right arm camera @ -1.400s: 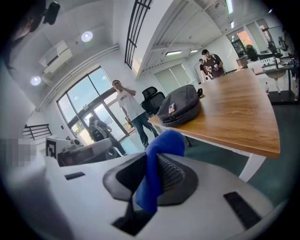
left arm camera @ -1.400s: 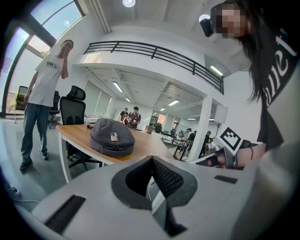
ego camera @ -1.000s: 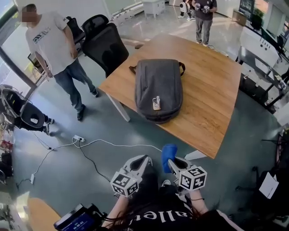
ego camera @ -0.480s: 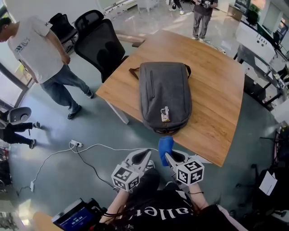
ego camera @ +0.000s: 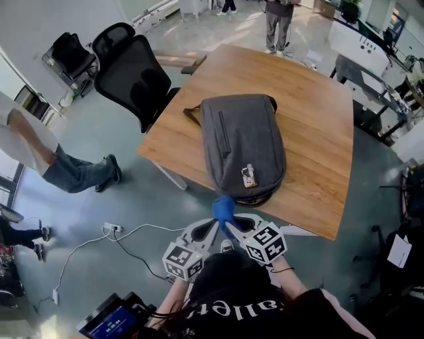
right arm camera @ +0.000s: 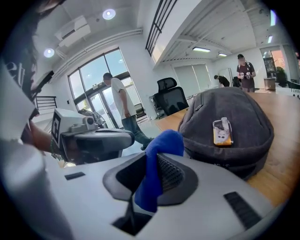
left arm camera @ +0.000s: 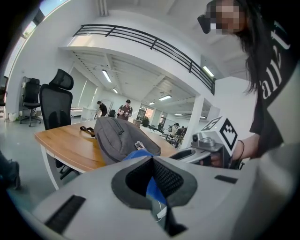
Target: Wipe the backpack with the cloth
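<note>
A grey backpack [ego camera: 242, 149] lies flat on the wooden table [ego camera: 318, 152], with a small orange tag [ego camera: 248, 177] near its closest end. My right gripper [ego camera: 230, 222] is shut on a blue cloth [ego camera: 223, 208], just short of the table's near edge and that end of the backpack. In the right gripper view the cloth [right arm camera: 158, 154] sticks up between the pads, with the backpack [right arm camera: 234, 112] close ahead. My left gripper [ego camera: 211, 228] is beside it on the left, jaws together with nothing seen held. In the left gripper view its tips [left arm camera: 151, 159] meet, and the backpack [left arm camera: 117, 138] lies ahead.
A black office chair [ego camera: 132, 66] stands at the table's left corner. One person [ego camera: 40, 152] stands on the floor at far left, and another [ego camera: 278, 20] beyond the table. A power strip and cable [ego camera: 112, 232] lie on the floor. Desks [ego camera: 371, 73] line the right side.
Both grippers, the right one carrying the cloth, have moved forward to the table's near edge and the backpack's end. The person at left has shifted toward the frame's left edge.
</note>
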